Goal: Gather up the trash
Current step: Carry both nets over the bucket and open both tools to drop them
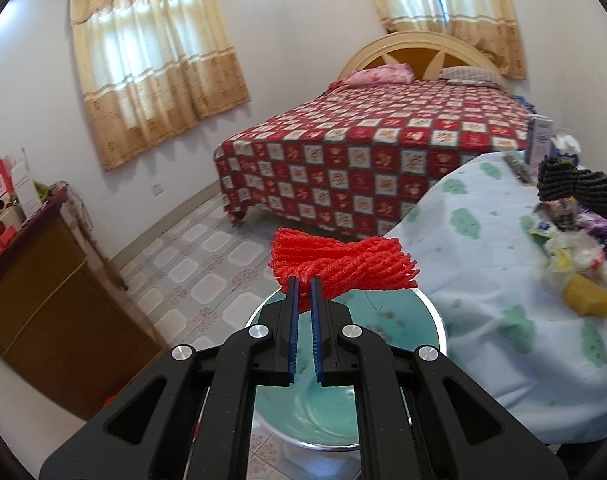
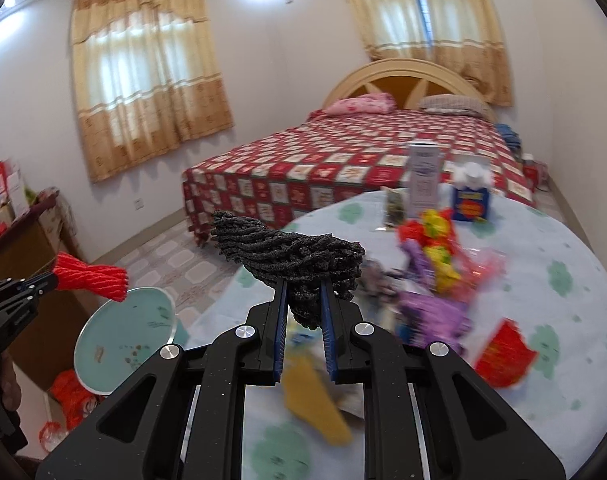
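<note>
My left gripper (image 1: pixel 304 286) is shut on a red foam net sleeve (image 1: pixel 343 266) and holds it over a round teal bin (image 1: pixel 407 320) standing on the floor beside the table. The right wrist view shows the same red sleeve (image 2: pixel 93 276) in the left gripper (image 2: pixel 51 280) above the bin (image 2: pixel 127 336). My right gripper (image 2: pixel 303 290) is shut on a black foam net sleeve (image 2: pixel 291 258), lifted above the table's left edge. A heap of wrappers and scraps (image 2: pixel 435 276) lies on the table to its right; that heap (image 1: pixel 575 248) also shows at the right of the left wrist view.
The round table carries a pale blue cloth with green flowers (image 2: pixel 543 248). At its far side stand a carton (image 2: pixel 423 184) and a blue box (image 2: pixel 469 200). A yellow sponge (image 1: pixel 589 298) lies near the heap. A bed (image 1: pixel 375 152) stands behind, a brown cabinet (image 1: pixel 43 300) at left.
</note>
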`<state>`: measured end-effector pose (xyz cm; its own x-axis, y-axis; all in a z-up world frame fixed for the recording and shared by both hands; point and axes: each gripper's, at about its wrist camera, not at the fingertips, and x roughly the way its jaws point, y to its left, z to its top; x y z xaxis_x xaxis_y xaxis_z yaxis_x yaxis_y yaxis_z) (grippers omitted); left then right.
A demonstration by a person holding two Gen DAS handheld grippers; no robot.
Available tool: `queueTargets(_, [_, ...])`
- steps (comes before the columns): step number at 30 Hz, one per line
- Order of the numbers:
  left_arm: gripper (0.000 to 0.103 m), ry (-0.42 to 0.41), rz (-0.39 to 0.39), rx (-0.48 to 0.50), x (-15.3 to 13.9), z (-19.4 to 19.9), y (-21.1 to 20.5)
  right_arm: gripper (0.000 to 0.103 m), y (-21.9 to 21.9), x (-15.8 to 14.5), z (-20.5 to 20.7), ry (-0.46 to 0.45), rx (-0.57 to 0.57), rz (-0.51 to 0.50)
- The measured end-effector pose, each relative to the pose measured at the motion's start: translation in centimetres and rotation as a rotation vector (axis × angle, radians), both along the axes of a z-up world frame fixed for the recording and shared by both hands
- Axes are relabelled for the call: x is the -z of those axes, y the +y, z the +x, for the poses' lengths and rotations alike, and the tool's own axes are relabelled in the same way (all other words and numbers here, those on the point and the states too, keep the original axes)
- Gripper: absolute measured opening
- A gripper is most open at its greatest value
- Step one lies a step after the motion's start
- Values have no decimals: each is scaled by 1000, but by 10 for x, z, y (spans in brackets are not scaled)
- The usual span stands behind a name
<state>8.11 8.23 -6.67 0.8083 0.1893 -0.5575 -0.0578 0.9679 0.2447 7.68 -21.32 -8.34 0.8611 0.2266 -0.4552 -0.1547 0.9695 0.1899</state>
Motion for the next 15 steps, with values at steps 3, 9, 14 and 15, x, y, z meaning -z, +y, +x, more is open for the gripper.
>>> queueTargets(3, [6, 9, 7, -26, 4, -1, 12, 16, 19, 0, 10, 7, -43, -4])
queueTargets(9, [6, 25, 16, -60, 11, -2, 29, 16, 49, 1, 21, 12, -116, -22])
queueTargets(14, [6, 32, 24, -82, 13, -4, 38, 16, 69, 1, 30, 18, -158, -30])
queueTargets(15, [6, 33, 25, -85, 13, -4, 40, 16, 73, 1, 32, 20, -166, -31])
